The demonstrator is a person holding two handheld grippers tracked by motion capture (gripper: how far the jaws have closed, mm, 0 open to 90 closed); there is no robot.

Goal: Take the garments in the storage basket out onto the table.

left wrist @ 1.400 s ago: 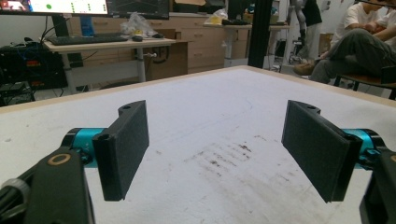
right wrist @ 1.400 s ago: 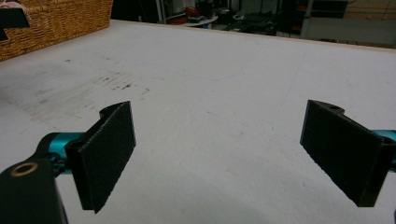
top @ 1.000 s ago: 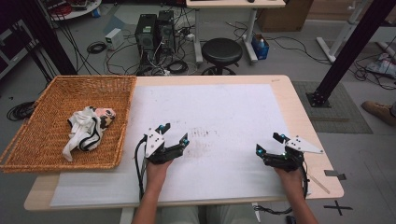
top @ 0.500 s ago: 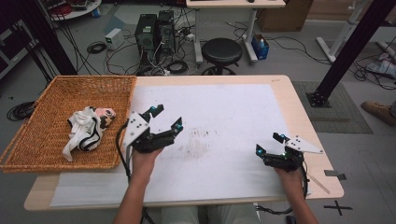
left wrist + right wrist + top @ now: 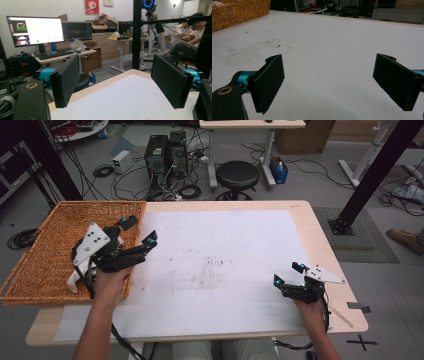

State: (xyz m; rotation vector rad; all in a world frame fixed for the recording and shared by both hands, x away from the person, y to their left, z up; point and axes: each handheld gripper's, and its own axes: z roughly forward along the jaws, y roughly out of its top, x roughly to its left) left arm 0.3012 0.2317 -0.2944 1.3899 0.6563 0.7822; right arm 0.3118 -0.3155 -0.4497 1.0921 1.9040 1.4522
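White paper covers the desk (image 5: 300,215). Left tongs (image 5: 139,231), jaws apart and empty, hover at the wicker basket (image 5: 40,245) edge above the white cloth (image 5: 74,276). Right tongs (image 5: 287,275) rest open near the desk's right edge.

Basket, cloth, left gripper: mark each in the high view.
basket (image 5: 47,247), high view, on its bare woven floor.
cloth (image 5: 74,279), high view, on the white bit below the gripper.
left gripper (image 5: 138,231), high view, midway between its fingertips, open.

High view overhead, looking forward-down; gripper views low, close; all share table (image 5: 300,227), probably same basket (image 5: 45,250).
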